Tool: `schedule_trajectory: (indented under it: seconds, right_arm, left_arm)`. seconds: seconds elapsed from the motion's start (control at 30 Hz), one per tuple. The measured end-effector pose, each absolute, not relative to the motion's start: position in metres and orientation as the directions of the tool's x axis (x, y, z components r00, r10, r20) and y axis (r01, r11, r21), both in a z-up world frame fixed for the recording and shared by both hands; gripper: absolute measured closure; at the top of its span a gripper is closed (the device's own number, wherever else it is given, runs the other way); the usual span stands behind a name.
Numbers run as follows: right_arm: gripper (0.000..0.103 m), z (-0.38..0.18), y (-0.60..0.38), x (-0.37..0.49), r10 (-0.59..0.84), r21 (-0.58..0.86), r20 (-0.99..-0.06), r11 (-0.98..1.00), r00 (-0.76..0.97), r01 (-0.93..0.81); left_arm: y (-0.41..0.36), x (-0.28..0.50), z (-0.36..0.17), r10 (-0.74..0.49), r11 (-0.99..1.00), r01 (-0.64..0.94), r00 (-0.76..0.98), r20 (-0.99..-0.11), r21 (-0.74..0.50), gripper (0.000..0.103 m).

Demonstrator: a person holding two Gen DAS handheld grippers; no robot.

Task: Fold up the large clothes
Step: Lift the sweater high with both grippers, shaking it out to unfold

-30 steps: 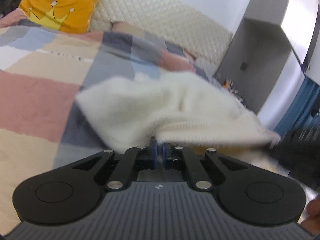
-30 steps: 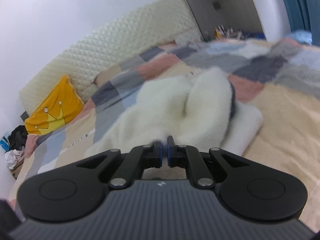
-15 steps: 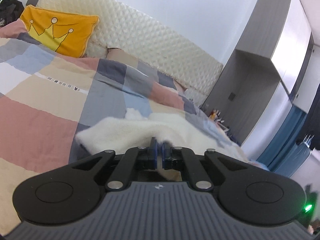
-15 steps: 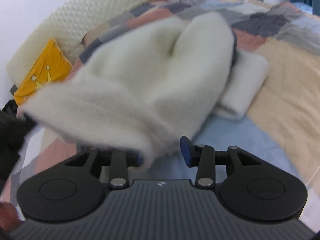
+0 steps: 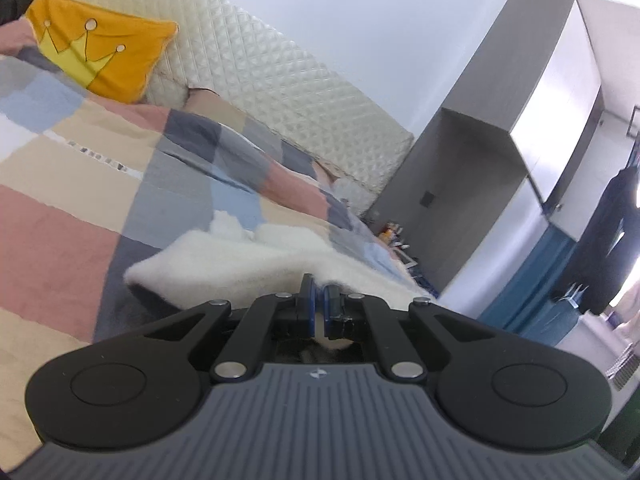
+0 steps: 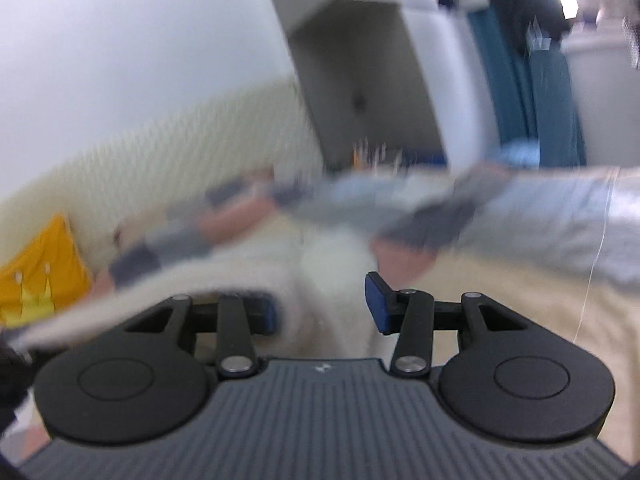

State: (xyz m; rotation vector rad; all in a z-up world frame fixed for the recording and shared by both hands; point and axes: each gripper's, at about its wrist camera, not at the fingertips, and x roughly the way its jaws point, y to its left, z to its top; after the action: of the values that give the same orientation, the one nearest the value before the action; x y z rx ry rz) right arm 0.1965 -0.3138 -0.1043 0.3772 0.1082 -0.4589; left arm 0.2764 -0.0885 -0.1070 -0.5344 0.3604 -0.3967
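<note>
A fluffy white sweater point(image 5: 248, 260) lies on the patchwork bedspread point(image 5: 60, 216). My left gripper point(image 5: 319, 300) is shut on an edge of the sweater, with white fabric pinched between the blue pads. In the blurred right wrist view the sweater point(image 6: 320, 268) lies just ahead of my right gripper point(image 6: 324, 308), which is open with its jaws wide apart; white fabric shows between them, not clamped.
An orange crown pillow point(image 5: 100, 56) leans on the quilted cream headboard point(image 5: 260, 88) at the far left. A grey wardrobe point(image 5: 500, 152) stands beyond the bed, with blue curtains point(image 5: 532, 280) to its right. The pillow point(image 6: 36, 276) also shows in the right wrist view.
My right gripper opened and let go of the sweater, then swung upward quickly, blurring its view. My left gripper stayed shut on the sweater and tilted up toward the headboard.
</note>
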Motion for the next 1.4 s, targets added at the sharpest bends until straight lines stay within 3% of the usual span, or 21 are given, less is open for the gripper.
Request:
schedule_trajectory:
  seconds: [0.07, 0.13, 0.23, 0.33, 0.47, 0.57, 0.63, 0.7, 0.9, 0.97, 1.03, 1.1, 1.23, 1.4]
  right_arm:
    - [0.056, -0.099, -0.308, 0.189, -0.433, 0.309, -0.122, 0.839, 0.893, 0.449]
    - [0.056, -0.098, -0.306, 0.192, -0.428, 0.286, -0.128, 0.848, 0.895, 0.446]
    - [0.051, -0.111, -0.315, 0.213, -0.341, 0.307, -0.308, 0.848, 0.888, 0.432]
    - [0.051, -0.138, -0.322, 0.237, -0.163, 0.374, -0.520, 0.839, 0.839, 0.395]
    - [0.052, -0.156, -0.317, 0.251, -0.064, 0.386, -0.623, 0.841, 0.779, 0.378]
    - [0.057, -0.152, -0.313, 0.250, -0.089, 0.355, -0.615, 0.856, 0.784, 0.376]
    - [0.076, -0.148, -0.314, 0.246, -0.077, 0.377, -0.581, 0.856, 0.810, 0.353]
    - [0.085, -0.143, -0.312, 0.242, -0.100, 0.362, -0.542, 0.868, 0.834, 0.339]
    - [0.089, -0.125, -0.305, 0.231, -0.128, 0.354, -0.419, 0.889, 0.899, 0.292]
    - [0.089, -0.123, -0.303, 0.230, -0.139, 0.334, -0.396, 0.899, 0.908, 0.283]
    - [0.089, -0.120, -0.299, 0.230, -0.149, 0.308, -0.381, 0.910, 0.912, 0.277]
    - [0.089, -0.117, -0.297, 0.229, -0.158, 0.293, -0.362, 0.916, 0.919, 0.273]
    - [0.089, -0.114, -0.296, 0.227, -0.160, 0.301, -0.334, 0.916, 0.929, 0.266]
    - [0.090, -0.113, -0.295, 0.225, -0.157, 0.307, -0.313, 0.916, 0.937, 0.257]
  left_arm:
    - [-0.087, 0.270, -0.099, -0.448, 0.792, 0.278, 0.870, -0.206, -0.543, 0.098]
    - [-0.083, 0.265, -0.091, -0.439, 0.796, 0.282, 0.878, -0.191, -0.536, 0.098]
    - [-0.075, 0.267, -0.090, -0.439, 0.785, 0.268, 0.877, -0.196, -0.559, 0.099]
    - [-0.068, 0.270, -0.097, -0.421, 0.788, 0.234, 0.879, -0.222, -0.570, 0.099]
    - [-0.062, 0.278, -0.106, -0.406, 0.792, 0.197, 0.877, -0.257, -0.578, 0.099]
    - [-0.058, 0.285, -0.112, -0.400, 0.795, 0.176, 0.872, -0.282, -0.580, 0.099]
    - [-0.056, 0.291, -0.118, -0.404, 0.795, 0.166, 0.863, -0.304, -0.584, 0.099]
    - [-0.056, 0.298, -0.124, -0.397, 0.806, 0.143, 0.850, -0.346, -0.574, 0.098]
    - [-0.051, 0.319, -0.151, -0.415, 0.803, 0.089, 0.793, -0.446, -0.590, 0.095]
    - [-0.053, 0.324, -0.160, -0.408, 0.813, 0.070, 0.777, -0.479, -0.578, 0.082]
    - [-0.057, 0.327, -0.166, -0.378, 0.838, 0.058, 0.778, -0.502, -0.542, 0.050]
    - [-0.062, 0.331, -0.173, -0.362, 0.859, 0.056, 0.770, -0.525, -0.509, 0.042]
    - [-0.077, 0.338, -0.189, -0.361, 0.881, 0.074, 0.742, -0.565, -0.467, 0.034]
    - [-0.076, 0.336, -0.202, -0.307, 0.888, 0.026, 0.776, -0.550, -0.459, 0.034]
